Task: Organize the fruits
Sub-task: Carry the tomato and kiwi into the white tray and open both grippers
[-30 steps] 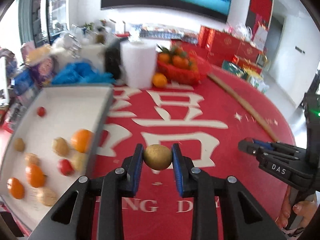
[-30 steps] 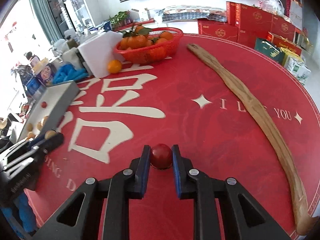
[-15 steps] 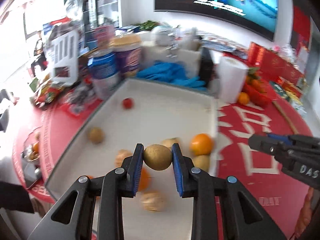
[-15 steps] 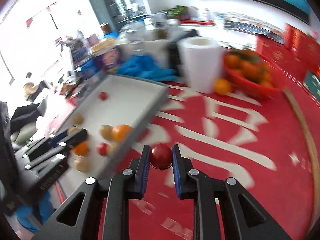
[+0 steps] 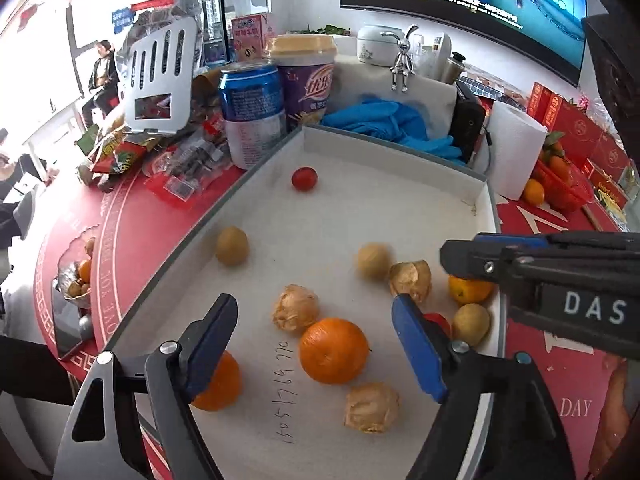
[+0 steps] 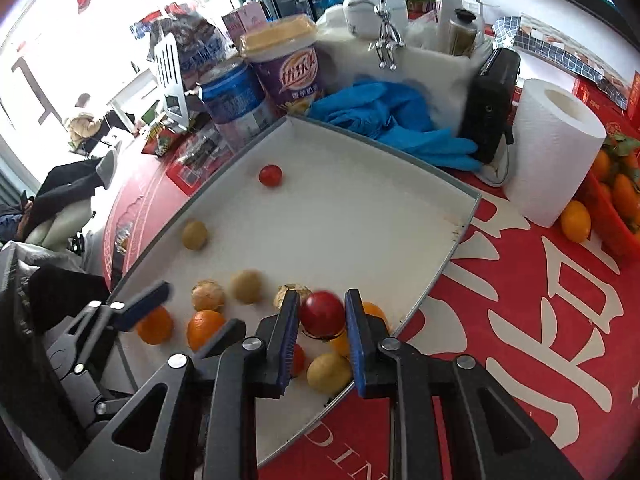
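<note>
Red tomato [image 6: 322, 314] between the right gripper [image 6: 320, 320] pads, jaws easing apart, over the white tray [image 6: 460, 216] near edge (seen from the right wrist only). Left gripper [image 5: 316, 332] opening wide, empty, above an orange [image 5: 334, 350] mid-tray.

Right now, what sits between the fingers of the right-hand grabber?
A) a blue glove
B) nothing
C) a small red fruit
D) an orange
C: the right gripper has a small red fruit between its blue pads, above the white tray, with the jaws beginning to open.
</note>
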